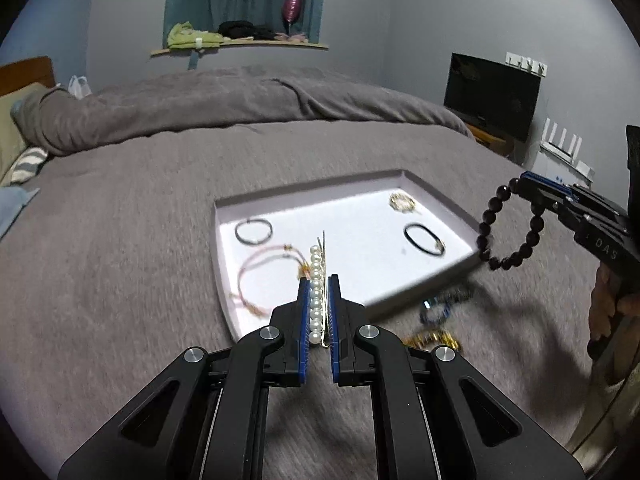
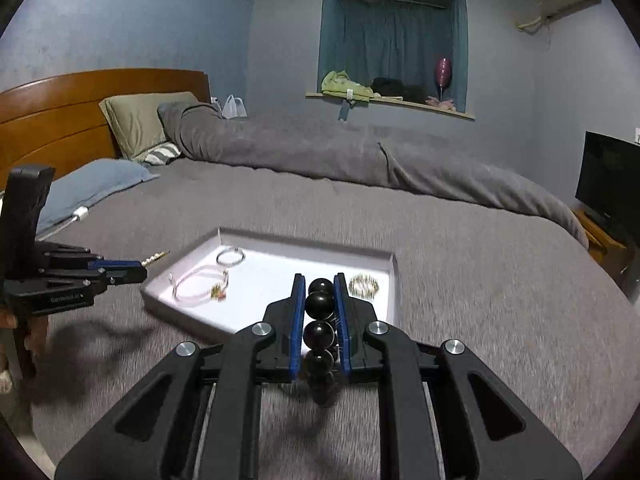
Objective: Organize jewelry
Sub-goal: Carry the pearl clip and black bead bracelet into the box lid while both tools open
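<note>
Both grippers hold their pieces above the bed, short of the white tray (image 1: 440,196): the left gripper (image 1: 319,280) pinches a pearl hairpin (image 1: 316,276) lengthwise along its fingers, the right gripper (image 2: 319,280) clamps a dark bead bracelet (image 2: 319,336) hanging beside the tray's near right corner.

Big bed (image 2: 440,264) with a rumpled gray duvet (image 2: 320,152), wooden headboard (image 2: 60,108), couple of pillows (image 2: 136,124). Dark TV (image 1: 492,96) on the right, teal curtain (image 2: 392,40), pink balloon (image 2: 443,70) on the sill.
</note>
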A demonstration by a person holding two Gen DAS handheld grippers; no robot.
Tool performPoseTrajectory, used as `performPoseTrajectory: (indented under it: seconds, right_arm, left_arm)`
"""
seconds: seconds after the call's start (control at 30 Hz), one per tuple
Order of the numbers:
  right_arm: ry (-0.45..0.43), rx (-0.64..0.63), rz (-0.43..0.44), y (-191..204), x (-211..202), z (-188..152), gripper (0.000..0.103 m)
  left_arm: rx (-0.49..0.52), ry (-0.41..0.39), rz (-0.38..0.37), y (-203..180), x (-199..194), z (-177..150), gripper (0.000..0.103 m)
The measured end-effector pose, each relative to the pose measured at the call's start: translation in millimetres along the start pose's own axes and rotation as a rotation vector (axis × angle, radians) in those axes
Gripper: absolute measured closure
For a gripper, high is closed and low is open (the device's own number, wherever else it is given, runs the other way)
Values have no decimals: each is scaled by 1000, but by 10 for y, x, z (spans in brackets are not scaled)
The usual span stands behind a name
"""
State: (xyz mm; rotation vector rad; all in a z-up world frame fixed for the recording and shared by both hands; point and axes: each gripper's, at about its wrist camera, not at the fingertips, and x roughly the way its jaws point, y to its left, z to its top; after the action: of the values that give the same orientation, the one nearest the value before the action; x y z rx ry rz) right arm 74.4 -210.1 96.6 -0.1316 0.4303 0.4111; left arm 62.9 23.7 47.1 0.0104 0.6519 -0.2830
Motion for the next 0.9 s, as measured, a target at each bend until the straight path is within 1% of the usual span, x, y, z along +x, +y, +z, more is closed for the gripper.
performPoseTrajectory:
  seconds: [0.1,0.2,0.37,0.43,0.5,0.6,0.67,0.73,0.8,0.9]
  right_arm:
    - [4,32,12,-68,222,158,89]
    - [16,67,22,-135,503,279,89]
    - [29,101,14,-162,1004,429,89]
    - [33,110,12,-167,1163,445,89]
    - [51,135,26,-189,1310,452,89]
    - [98,167,37,-238,1494,404,89]
    - [141,174,24,-276,1601,357,89]
    - [186,165,2,-285,1687,290,89]
    - [219,163,-23,-306,1743,246,89]
    - [261,169,-34,-331,1794,206,89]
  left_arm:
    - [13,2,13,41,146,171,94]
    - [20,16,2,75,348,343,94]
    - [17,82,-25,110,826,633,94]
    - [12,128,-34,114,1071,731,94]
    - [10,166,-30,106,1251,764,94]
    - [-30,222,-21,134,1471,760,94]
    - [-40,257,0,145,1580,723,94]
    - [-28,279,19,131,1654,690,94]
    - [-32,308,20,139,1721,640,94]
    - [-25,313,24,147,1743,637,94]
